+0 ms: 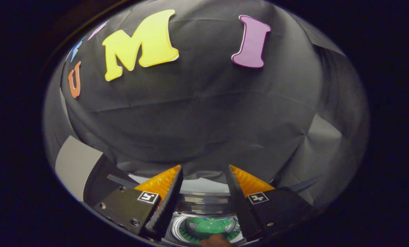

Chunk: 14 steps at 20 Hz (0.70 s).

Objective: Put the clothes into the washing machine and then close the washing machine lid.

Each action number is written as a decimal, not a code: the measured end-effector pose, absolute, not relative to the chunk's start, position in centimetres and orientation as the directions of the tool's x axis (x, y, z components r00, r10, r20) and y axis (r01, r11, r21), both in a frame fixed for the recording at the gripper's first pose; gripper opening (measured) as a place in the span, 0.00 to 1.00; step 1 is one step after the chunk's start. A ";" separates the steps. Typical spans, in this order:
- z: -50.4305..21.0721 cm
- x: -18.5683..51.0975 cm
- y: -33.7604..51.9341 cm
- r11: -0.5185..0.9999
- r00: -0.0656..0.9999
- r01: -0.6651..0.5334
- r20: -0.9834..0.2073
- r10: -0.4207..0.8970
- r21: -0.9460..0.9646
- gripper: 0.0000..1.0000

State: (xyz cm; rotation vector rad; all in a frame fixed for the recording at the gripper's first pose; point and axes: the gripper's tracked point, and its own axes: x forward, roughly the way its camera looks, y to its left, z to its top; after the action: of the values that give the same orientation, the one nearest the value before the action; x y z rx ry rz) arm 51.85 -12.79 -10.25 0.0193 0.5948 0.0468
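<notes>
My gripper (204, 168) is open, with a wide gap between its two fingers and nothing held in it. Below and between the fingers I look down into the washing machine's round drum (180, 226), ringed by a shiny metal rim. A green piece of clothing (209, 226) lies inside the drum. A small brown thing (218, 240) shows at the drum's near edge; I cannot tell what it is. The machine's pale top edge (204, 186) runs just beyond the fingertips.
The booth's black cloth wall (204, 113) rises close behind the machine. A pale grey panel (75, 164) stands to the left of the left finger.
</notes>
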 end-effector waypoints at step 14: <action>-9.4 47.9 -13.2 0.999 0.942 0.029 -0.335 -0.021 0.019 0.80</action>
State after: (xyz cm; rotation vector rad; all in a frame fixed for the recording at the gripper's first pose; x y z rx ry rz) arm 47.89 -13.17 -9.37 0.0234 0.3410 -0.0257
